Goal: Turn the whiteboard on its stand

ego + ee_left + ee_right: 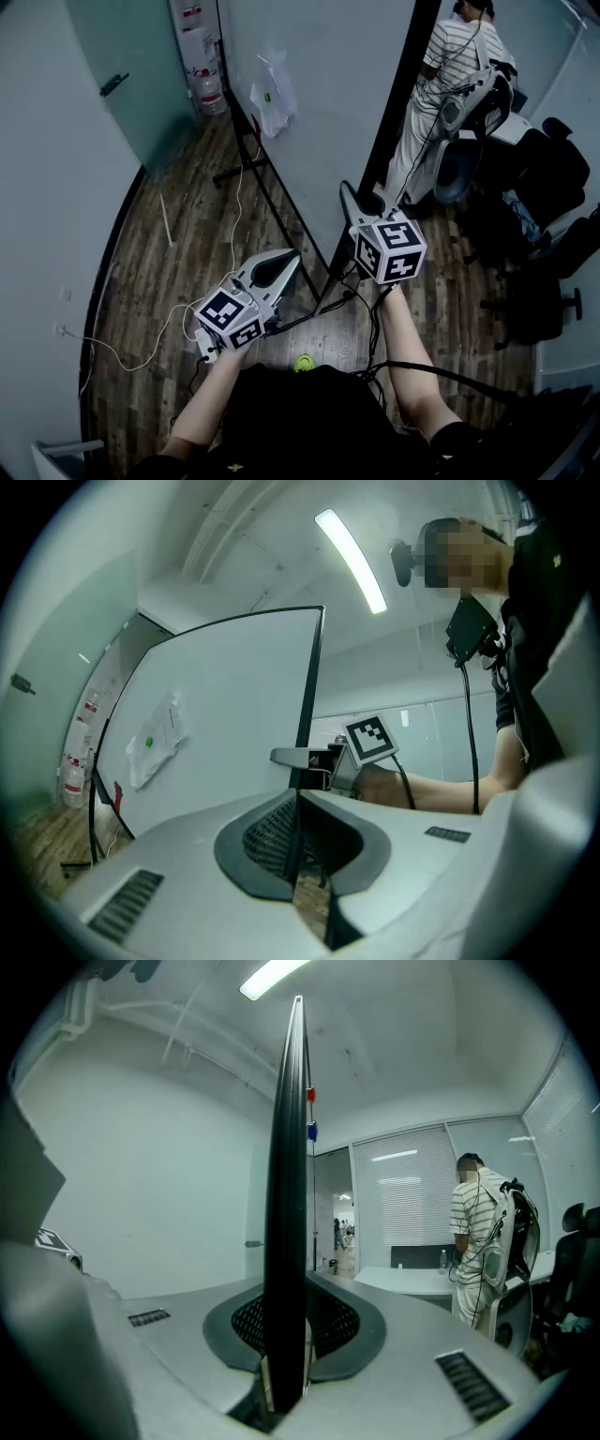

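The whiteboard (pixel 319 75) stood upright on its black stand (pixel 246 167) on the wooden floor (pixel 178 253), its dark side edge pinched between the jaws of the right gripper (pixel 286 1344). A clear pouch (pixel 272 94) with a green dot hung on the board face; its print was too small to read. The left gripper (pixel 298 841) was held clear of the board with its jaws pressed together.

Your left hand-held gripper (pixel 284 264) and right hand-held gripper (pixel 360 201) are pale grey shells, each bearing a black-and-white marker cube (pixel 389 250); black cables (pixel 422 369) trail to your black top (pixel 309 417).
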Demonstrator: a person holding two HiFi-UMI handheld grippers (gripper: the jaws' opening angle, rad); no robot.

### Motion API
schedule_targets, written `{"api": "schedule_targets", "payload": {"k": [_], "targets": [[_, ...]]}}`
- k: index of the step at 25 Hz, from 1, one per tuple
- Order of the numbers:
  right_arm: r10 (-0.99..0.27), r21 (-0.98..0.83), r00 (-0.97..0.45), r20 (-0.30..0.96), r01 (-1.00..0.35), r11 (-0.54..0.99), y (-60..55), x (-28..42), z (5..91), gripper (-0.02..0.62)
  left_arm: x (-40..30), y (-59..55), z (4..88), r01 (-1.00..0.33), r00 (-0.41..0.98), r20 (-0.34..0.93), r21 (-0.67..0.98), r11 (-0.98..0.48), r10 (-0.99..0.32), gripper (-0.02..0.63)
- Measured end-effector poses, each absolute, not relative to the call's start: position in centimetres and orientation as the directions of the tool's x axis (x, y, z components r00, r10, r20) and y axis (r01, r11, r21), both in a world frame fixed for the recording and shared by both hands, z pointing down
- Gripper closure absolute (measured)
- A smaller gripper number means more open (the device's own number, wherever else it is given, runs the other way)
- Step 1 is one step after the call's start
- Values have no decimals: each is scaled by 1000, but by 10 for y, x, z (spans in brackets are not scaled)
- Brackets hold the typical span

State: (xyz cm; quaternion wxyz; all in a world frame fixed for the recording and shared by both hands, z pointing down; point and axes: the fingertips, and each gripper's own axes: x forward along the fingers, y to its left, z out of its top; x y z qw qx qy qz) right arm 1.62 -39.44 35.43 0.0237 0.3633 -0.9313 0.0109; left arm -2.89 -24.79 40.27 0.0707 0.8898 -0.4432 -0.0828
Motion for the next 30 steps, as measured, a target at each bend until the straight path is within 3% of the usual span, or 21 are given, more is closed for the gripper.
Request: {"api": "schedule_targets", "payload": {"k": [30], "targets": [[-657, -5, -751, 70, -659, 752, -452, -31, 353, 545, -94, -288, 412, -841, 496, -66, 210, -498, -866, 600]]}}
